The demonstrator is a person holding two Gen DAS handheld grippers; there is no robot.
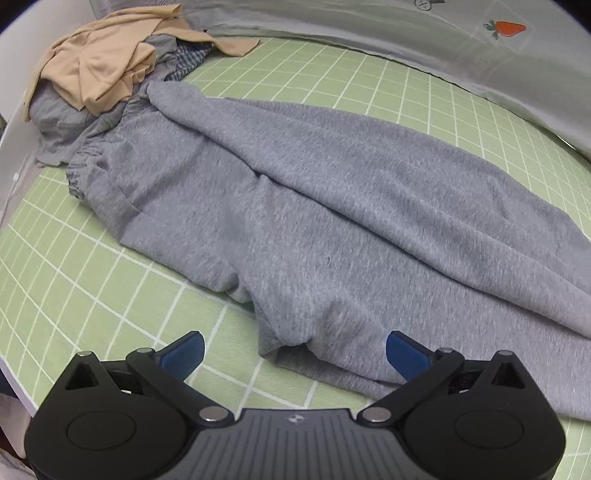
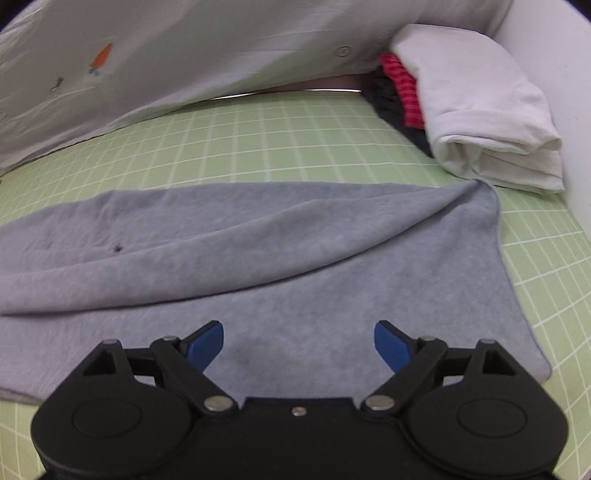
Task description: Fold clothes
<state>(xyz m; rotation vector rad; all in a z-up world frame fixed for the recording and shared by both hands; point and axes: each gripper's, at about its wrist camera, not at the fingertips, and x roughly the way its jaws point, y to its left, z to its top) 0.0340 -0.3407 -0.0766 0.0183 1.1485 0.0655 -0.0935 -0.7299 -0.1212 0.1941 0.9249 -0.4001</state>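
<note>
1. Green gridded mat with white lines covers the surface, and a pale sheet printed with a small orange carrot hangs along its far edge.
2. Grey sweatpants lie spread across the mat, the gathered waistband toward the left, a leg end reaching right.
3. At the far left, a heap of clothes topped by a tan garment touches the waistband.
4. At the far right, a folded white garment sits over red-striped and dark pieces, touching the leg's corner.
5. Left tongs gape wide over the pants' near edge, gripping nothing.
6. Right tongs gape wide above the leg, gripping nothing.
</note>
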